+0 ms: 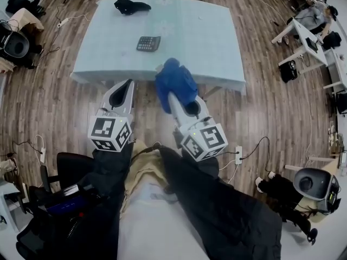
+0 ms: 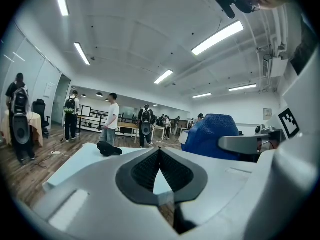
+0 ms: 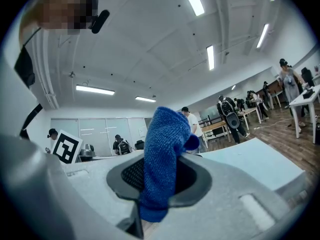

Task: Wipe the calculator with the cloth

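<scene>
1. The left tongs have their jaws brought together at the tips, with nothing between them.
2. The right tongs are clamped on a blue cloth, which stands up out of the jaws and hangs a little below them.
3. In the head view both tongs are held side by side above the wooden floor, at the near edge of the pale worktop. The top of the cloth overlaps that edge.
4. The dark calculator lies flat on the worktop, ahead of both tongs and apart from the cloth.
5. A black bundle lies near the worktop's far left corner, well apart from the calculator.
6. Several people stand in the room beyond the worktop.
</scene>
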Action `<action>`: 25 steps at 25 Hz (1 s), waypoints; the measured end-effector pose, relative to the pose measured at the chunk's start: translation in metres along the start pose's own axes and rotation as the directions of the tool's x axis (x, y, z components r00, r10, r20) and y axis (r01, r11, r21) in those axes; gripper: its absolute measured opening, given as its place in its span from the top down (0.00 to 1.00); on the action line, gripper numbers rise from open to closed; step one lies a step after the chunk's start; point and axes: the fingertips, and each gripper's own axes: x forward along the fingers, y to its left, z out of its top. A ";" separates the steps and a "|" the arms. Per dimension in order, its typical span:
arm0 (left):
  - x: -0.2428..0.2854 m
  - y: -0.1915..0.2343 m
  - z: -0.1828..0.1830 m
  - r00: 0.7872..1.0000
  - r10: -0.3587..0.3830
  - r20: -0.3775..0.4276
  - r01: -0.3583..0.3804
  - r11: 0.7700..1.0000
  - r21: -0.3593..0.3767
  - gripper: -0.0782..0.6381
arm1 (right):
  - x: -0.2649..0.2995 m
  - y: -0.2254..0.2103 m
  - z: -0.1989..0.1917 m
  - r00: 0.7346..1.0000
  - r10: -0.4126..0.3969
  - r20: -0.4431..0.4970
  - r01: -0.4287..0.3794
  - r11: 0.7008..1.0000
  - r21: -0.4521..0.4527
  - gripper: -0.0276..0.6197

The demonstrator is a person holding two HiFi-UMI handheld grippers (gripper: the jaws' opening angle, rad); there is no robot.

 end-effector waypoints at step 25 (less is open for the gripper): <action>0.096 0.071 -0.007 0.999 -0.008 -0.034 0.006 0.998 -0.055 0.89 | 0.090 -0.066 -0.010 0.997 -0.061 -0.054 0.063 0.998 0.022 0.82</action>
